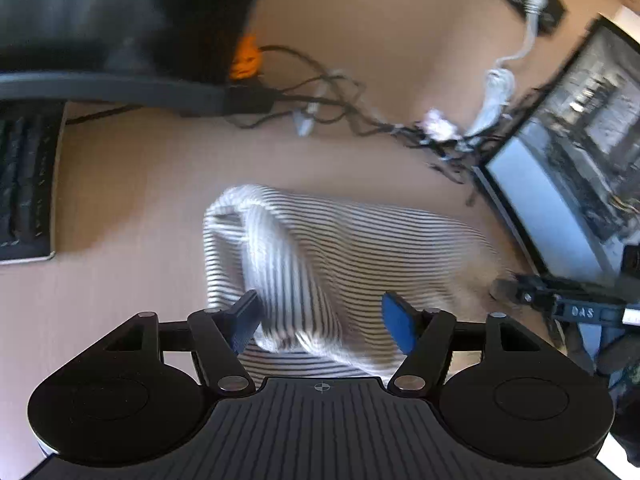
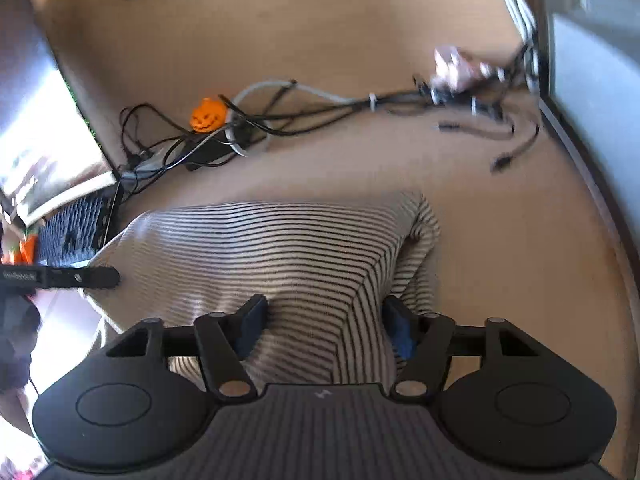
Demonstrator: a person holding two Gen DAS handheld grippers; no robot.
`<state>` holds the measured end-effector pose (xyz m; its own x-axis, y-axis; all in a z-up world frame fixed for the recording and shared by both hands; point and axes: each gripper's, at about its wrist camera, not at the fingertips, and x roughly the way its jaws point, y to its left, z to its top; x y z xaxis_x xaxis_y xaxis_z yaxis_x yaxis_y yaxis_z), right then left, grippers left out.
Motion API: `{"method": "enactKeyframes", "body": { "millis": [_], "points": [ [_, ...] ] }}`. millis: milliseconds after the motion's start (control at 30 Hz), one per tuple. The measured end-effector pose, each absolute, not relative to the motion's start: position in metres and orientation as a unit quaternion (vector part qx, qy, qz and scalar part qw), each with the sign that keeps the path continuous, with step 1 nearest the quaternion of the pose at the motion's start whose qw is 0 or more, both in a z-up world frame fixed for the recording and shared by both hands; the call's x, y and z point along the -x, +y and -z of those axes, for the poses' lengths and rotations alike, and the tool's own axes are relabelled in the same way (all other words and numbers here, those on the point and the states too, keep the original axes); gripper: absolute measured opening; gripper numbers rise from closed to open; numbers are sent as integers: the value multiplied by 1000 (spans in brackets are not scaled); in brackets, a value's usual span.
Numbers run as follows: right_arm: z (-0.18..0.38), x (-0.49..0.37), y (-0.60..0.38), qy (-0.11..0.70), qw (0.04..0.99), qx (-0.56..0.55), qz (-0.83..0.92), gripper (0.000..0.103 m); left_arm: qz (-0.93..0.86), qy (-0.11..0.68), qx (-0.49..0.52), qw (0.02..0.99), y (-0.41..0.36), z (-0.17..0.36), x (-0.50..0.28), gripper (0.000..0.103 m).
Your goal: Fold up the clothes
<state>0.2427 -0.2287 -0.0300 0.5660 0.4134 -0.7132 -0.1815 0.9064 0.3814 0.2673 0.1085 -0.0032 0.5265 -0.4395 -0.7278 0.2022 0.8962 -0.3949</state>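
Striped shirt lies bunched on the desk, between the spread fingers of both the left gripper and the right gripper. Closing now might pinch several layers; cables beyond the fingertips could snag.

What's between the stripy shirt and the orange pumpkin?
In the right wrist view, bare tan desk lies beyond the stripy shirt, then tangled black cables beside the pumpkin.
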Motion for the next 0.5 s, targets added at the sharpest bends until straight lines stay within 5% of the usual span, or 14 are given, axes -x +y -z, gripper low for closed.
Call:
{"method": "enactKeyframes", "body": {
  "millis": [100, 133, 200, 267, 500],
  "points": [
    [36, -250, -220, 431, 873, -150, -173, 80, 177, 454, 129, 864, 108, 3, -273, 74],
    [33, -251, -216, 428, 875, -143, -173, 64, 173, 456, 128, 864, 108, 3, -274, 72],
    [20, -247, -212, 417, 880, -132, -186, 45, 167, 459, 125, 864, 107, 3, -278, 58],
    [0, -235, -213, 393, 889, -117, -205, 40, 161, 462, 123, 864, 107, 3, -282, 31],
    [-20, -188, -221, 396, 890, -82, -213, 41, 234, 423, 100, 870, 112, -43, -225, 27]
  ]
}}
